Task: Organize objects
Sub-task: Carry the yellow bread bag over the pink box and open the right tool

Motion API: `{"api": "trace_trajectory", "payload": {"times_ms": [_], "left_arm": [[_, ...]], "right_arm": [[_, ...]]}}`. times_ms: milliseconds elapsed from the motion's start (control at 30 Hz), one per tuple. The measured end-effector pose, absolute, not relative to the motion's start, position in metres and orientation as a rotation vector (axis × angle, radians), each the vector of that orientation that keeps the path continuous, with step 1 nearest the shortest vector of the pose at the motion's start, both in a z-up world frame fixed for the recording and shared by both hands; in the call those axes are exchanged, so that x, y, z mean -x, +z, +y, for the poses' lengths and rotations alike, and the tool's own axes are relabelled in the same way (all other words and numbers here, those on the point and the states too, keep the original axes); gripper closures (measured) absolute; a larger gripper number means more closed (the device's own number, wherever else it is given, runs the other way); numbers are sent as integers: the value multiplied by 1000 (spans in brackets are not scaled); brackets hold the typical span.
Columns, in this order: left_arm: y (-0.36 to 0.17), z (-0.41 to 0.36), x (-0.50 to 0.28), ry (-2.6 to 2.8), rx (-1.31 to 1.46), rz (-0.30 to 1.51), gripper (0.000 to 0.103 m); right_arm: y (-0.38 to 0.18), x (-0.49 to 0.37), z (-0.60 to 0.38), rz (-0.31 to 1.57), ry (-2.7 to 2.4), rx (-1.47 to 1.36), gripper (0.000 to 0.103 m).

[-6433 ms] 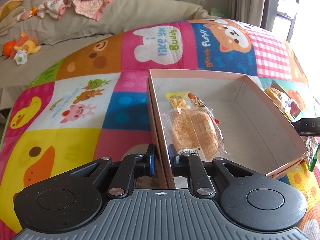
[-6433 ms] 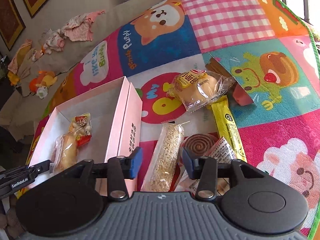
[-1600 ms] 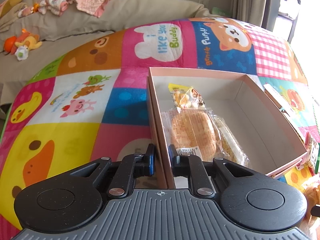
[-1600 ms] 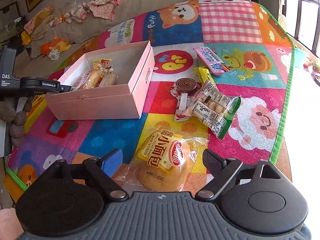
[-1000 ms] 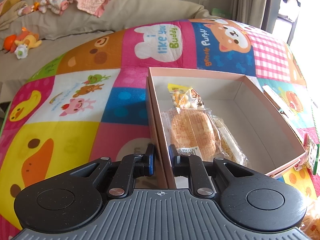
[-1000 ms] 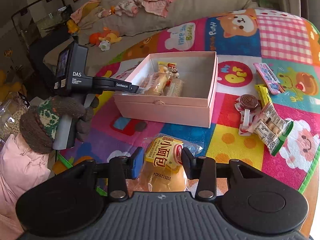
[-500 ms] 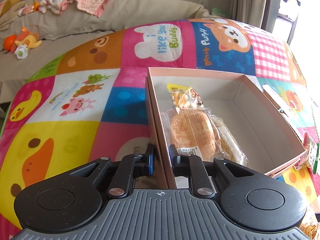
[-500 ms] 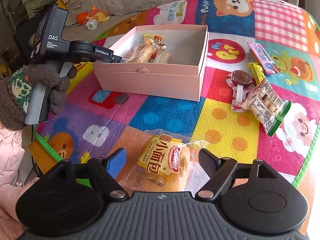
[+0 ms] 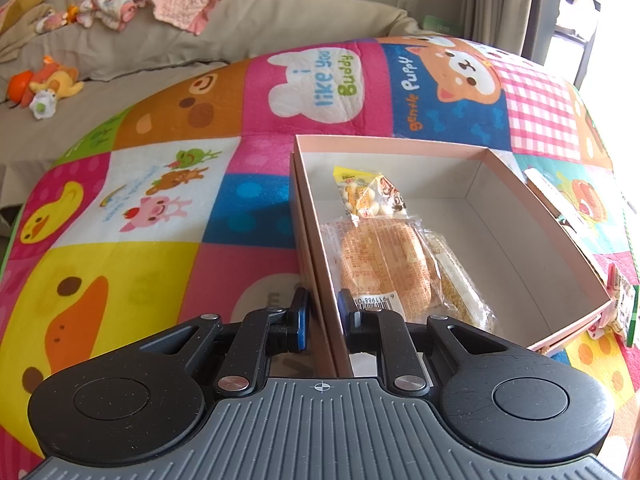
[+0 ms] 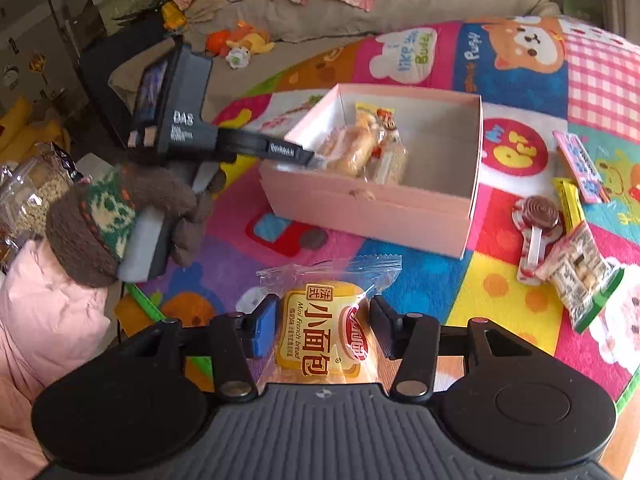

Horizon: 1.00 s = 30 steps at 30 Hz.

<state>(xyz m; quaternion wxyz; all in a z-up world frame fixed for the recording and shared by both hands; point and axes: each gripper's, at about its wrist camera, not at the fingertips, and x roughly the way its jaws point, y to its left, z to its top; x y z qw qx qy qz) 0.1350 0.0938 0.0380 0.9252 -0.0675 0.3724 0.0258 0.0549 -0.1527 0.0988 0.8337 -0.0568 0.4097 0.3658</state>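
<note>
The mini French bread (image 10: 324, 332), yellow-labelled in clear wrap, sat between my right gripper (image 10: 323, 326), whose jaws had just been closing onto it after spreading half a second earlier. My left gripper (image 9: 320, 318) pinched the pink box (image 9: 316, 264) wall.

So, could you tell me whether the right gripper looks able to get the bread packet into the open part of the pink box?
Probably yes: the right gripper holds the bread packet, and the pink box is open with bare floor beside its three snacks.

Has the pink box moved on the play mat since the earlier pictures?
No. The pink box keeps its far corner under the "like you Buddy" patch, left gripper clamping its wall.
</note>
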Motion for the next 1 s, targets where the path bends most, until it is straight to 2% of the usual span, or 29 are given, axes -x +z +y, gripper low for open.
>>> {"api": "trace_trajectory", "payload": {"times_ms": [167, 300, 567, 633, 700, 800, 933, 967, 1000], "left_arm": [[38, 94, -135, 52, 137, 766, 85], [39, 94, -134, 46, 139, 766, 85], [39, 95, -134, 31, 139, 764, 83], [39, 94, -134, 33, 138, 763, 83], [38, 94, -133, 32, 138, 763, 83], [38, 94, -134, 30, 140, 763, 83], [38, 94, -134, 31, 140, 763, 83], [38, 94, -134, 30, 139, 763, 83], [38, 94, -134, 30, 140, 763, 83]], "right_arm": [[145, -93, -144, 706, 735, 68, 55], [157, -149, -126, 627, 657, 75, 55], [107, -242, -91, 848, 610, -32, 55], [97, -242, -91, 907, 653, -93, 46], [92, -238, -90, 936, 679, -119, 31], [87, -228, -84, 980, 735, -112, 18], [77, -217, -79, 1051, 769, -41, 14], [75, -214, -80, 1044, 761, -28, 15], [75, -212, -82, 1038, 762, -25, 21]]}}
